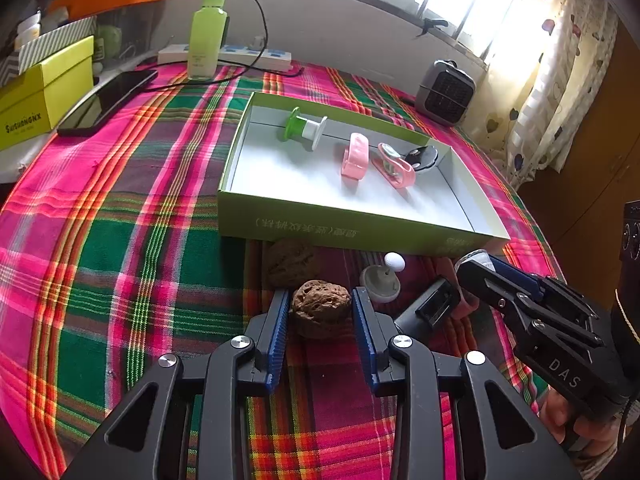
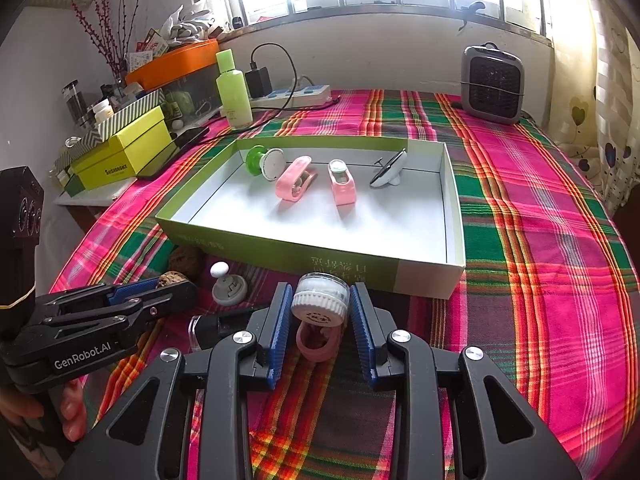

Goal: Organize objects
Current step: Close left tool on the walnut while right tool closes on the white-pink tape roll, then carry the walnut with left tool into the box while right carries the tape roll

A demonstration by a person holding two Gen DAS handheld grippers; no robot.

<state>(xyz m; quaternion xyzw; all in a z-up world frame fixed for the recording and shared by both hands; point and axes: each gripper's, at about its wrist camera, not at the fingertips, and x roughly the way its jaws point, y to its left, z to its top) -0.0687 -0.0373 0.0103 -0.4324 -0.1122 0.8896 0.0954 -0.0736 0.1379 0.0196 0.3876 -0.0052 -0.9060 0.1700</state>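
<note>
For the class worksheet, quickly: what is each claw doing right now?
Left claw: closed on a walnut.
Right claw: closed on a small white-capped jar.

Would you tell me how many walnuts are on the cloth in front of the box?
2. One walnut sits between the left gripper fingers; the other walnut lies just beyond it, beside the box. More may be hidden.

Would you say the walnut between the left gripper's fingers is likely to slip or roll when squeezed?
Probably some risk. The walnut looks rounded and lumpy, so the flat ribbed fingers of the left gripper may touch only at high points. Its hard, wrinkled shell likely grips fairly well, yet it may twist.
</note>
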